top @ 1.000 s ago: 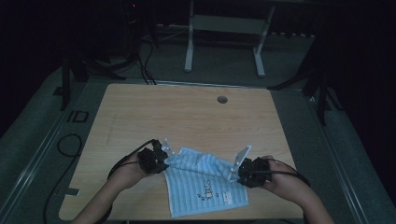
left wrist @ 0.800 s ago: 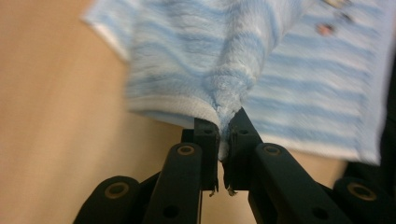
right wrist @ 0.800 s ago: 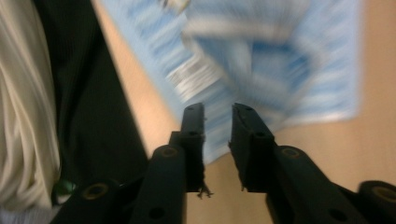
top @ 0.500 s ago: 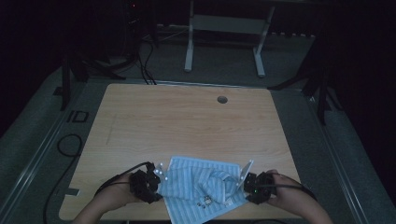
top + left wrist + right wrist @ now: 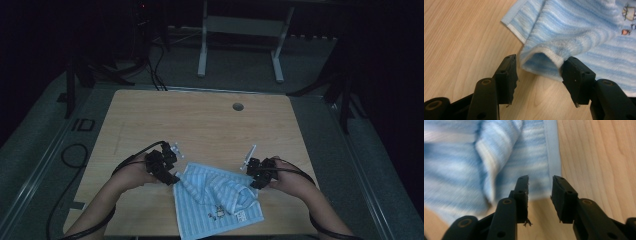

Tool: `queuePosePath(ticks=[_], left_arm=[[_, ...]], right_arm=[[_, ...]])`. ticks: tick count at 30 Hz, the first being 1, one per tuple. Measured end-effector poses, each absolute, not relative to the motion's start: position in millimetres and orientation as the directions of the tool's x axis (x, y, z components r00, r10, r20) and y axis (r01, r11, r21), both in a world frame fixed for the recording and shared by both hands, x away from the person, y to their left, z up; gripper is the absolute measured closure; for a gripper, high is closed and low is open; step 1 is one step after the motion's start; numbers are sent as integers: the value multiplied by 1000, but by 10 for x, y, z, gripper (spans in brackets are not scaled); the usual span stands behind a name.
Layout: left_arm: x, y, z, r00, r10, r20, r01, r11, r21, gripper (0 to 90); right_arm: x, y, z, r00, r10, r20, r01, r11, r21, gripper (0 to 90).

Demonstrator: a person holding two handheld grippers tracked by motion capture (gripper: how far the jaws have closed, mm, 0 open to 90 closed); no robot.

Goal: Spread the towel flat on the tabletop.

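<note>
A light blue striped towel [image 5: 217, 200] lies near the table's front edge, its far part folded over in a rumpled ridge, with a small printed motif and a label on the near part. My left gripper [image 5: 172, 172] sits at the towel's left edge. In the left gripper view it [image 5: 539, 67] stands open, and a folded corner of the towel [image 5: 579, 32] lies loose between the jaws. My right gripper [image 5: 252, 172] is at the towel's right edge. It [image 5: 540, 185] is open too, with the towel's hem [image 5: 474, 157] just ahead of the jaws.
The wooden table [image 5: 200, 120] has a round cable hole [image 5: 238, 106] near its far edge. Cables [image 5: 70, 155] lie on the floor to the left. A white frame on two legs [image 5: 240, 30] stands behind the table.
Both grippers carried the towel's far edge toward the person and folded it over. They then moved back away from the front edge and opened, so the towel lies released.
</note>
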State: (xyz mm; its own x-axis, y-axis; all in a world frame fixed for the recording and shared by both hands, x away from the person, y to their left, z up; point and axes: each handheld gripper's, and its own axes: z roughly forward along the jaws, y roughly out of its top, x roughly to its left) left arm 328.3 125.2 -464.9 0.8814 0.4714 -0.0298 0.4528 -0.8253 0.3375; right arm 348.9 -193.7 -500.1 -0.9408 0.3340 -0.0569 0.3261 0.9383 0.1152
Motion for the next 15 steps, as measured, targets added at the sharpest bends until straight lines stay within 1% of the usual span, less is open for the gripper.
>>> queuePosePath(ticks=[1, 2, 3, 4, 5, 6, 8, 10, 11, 12, 15], left_arm=[[3283, 1237, -4652, 887, 461, -28, 443, -832, 336, 462], [3269, 1208, -4668, 889, 457, -30, 440, -834, 333, 462], [3257, 1196, -4682, 891, 453, -31, 437, -837, 331, 462], [3257, 1196, -4682, 891, 453, -31, 437, -837, 331, 462], [3215, 1175, -4727, 896, 443, -28, 426, -843, 328, 463], [3191, 1168, -4746, 893, 450, -28, 433, -838, 334, 463], [3127, 1152, -4754, 890, 454, -26, 434, -831, 347, 462], [3096, 1141, -4750, 890, 455, -21, 433, -829, 355, 463], [3022, 1107, -4737, 889, 457, -10, 429, -826, 366, 463], [2905, 1038, -4711, 898, 438, 25, 399, -838, 372, 463], [2717, 907, -4659, 919, 389, 59, 339, -858, 387, 463]], right_arm=[[3522, -1914, -5054, -943, 332, -33, 327, 940, 100, 669], [3535, -1901, -5085, -944, 328, -30, 324, 942, 91, 684], [3551, -1878, -5131, -946, 322, -41, 318, 945, 80, 725], [3551, -1878, -5131, -946, 322, -41, 318, 945, 80, 725], [3572, -1850, -5156, -950, 311, -28, 308, 947, 87, 798], [3576, -1838, -5156, -953, 300, -35, 297, 951, 84, 847], [3584, -1800, -5150, -957, 285, -47, 282, 957, 63, 871], [3582, -1781, -5136, -960, 274, -63, 270, 961, 59, 877], [3587, -1771, -5122, -961, 269, -66, 265, 962, 63, 878], [3608, -1755, -5050, -958, 277, -80, 271, 960, 75, 879], [3680, -1762, -4953, -950, 298, -92, 289, 952, 99, 880]])
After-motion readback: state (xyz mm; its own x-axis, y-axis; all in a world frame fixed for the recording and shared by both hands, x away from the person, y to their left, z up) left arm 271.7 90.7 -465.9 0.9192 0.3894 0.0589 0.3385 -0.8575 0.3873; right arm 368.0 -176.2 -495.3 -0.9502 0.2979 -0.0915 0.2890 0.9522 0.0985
